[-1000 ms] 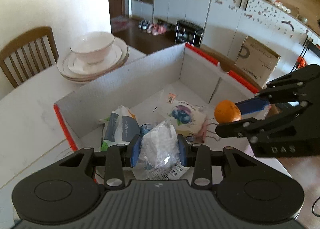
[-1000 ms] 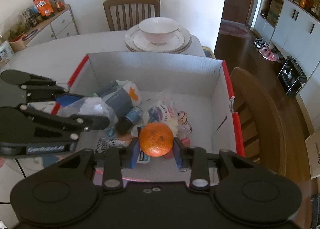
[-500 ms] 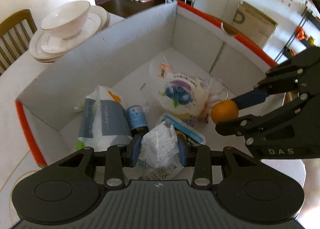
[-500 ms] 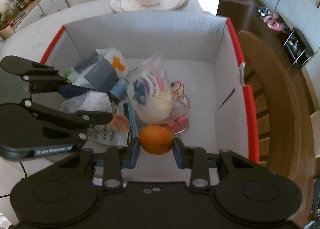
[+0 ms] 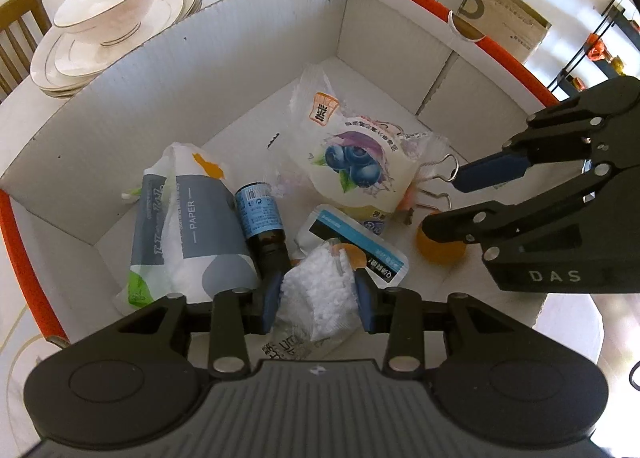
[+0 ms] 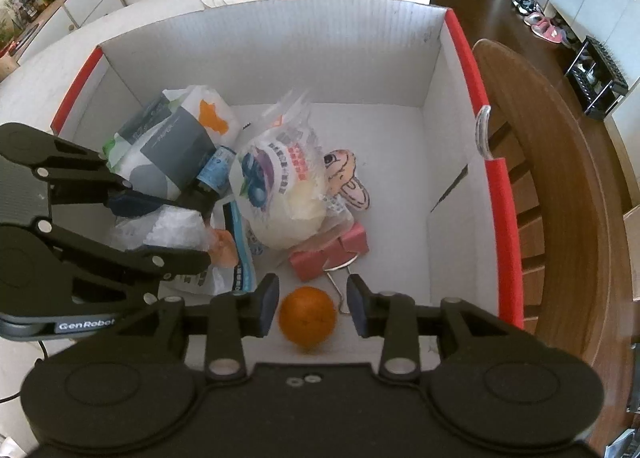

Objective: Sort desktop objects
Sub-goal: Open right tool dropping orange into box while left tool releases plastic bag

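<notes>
A white cardboard box [image 5: 120, 110] with red rims [image 6: 500, 194] holds the sorted items. My left gripper [image 5: 318, 292] is shut on a clear bag of white granules [image 5: 320, 298] low inside the box; it also shows in the right wrist view [image 6: 172, 226]. My right gripper [image 6: 312, 300] is open, its fingers on either side of an orange [image 6: 307, 317] that rests on the box floor. The orange [image 5: 440, 248] shows partly hidden behind the right gripper [image 5: 444, 198] in the left wrist view.
In the box lie a paper tissue pack [image 5: 188, 226], a brown bottle [image 5: 262, 222], a blueberry bread bag [image 5: 352, 162], a blue-white packet [image 5: 360, 246] and pink binder clips [image 6: 328, 250]. A bowl on stacked plates [image 5: 108, 14] stands behind the box. A wooden chair [image 6: 560, 178] is at its right.
Both grippers have lowered into the box. My right gripper has opened and let go of the orange, which now sits on the box floor. The left gripper still holds its bag.
</notes>
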Tool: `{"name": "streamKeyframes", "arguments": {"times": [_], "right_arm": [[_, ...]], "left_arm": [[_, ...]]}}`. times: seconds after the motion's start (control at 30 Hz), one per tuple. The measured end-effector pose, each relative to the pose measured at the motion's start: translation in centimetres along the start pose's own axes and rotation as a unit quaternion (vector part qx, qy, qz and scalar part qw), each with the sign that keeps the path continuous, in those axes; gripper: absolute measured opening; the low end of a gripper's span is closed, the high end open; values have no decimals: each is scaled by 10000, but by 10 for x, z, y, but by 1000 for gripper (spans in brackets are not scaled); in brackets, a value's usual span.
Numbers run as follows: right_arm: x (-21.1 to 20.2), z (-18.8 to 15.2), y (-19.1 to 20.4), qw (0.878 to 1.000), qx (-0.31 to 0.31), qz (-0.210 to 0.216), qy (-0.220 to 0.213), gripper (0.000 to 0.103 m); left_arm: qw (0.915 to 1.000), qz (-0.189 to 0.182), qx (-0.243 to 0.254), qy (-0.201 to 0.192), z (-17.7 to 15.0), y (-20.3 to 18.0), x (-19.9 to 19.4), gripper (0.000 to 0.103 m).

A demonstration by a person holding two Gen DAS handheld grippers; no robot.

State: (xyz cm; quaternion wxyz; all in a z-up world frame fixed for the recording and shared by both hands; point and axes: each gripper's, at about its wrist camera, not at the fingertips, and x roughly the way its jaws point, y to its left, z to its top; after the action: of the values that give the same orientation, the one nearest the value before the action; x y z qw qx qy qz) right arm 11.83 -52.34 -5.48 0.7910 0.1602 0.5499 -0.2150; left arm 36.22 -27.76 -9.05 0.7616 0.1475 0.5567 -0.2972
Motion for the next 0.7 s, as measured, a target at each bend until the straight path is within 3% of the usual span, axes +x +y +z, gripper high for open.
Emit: {"name": "streamKeyframes", "arguments": {"times": [0.1, 0.27, 0.4, 0.47, 0.53, 0.7], "right_arm": [[-4, -1, -1, 10000, 19, 12, -31, 40], [-10, -4, 0, 9999, -40, -5, -97, 42], [-21, -5, 2, 9997, -88, -1, -235, 43], [-29, -7, 2, 9993, -104, 12, -357, 58], [-38, -8, 1, 9988, -107, 38, -473, 65], [-54, -11, 4, 9979, -129, 124, -629, 71]], "left_arm": [[10000, -6, -23, -33, -3, 0, -2, 39], [9997, -95, -97, -222, -8, 2, -10, 54], [9990, -73, -109, -435, -12, 1, -22, 59], [9985, -4, -89, -539, -15, -1, -28, 59], [9979, -1, -111, -644, -19, -1, -34, 60], [9955, 44, -217, -916, -28, -1, -52, 62]]}}
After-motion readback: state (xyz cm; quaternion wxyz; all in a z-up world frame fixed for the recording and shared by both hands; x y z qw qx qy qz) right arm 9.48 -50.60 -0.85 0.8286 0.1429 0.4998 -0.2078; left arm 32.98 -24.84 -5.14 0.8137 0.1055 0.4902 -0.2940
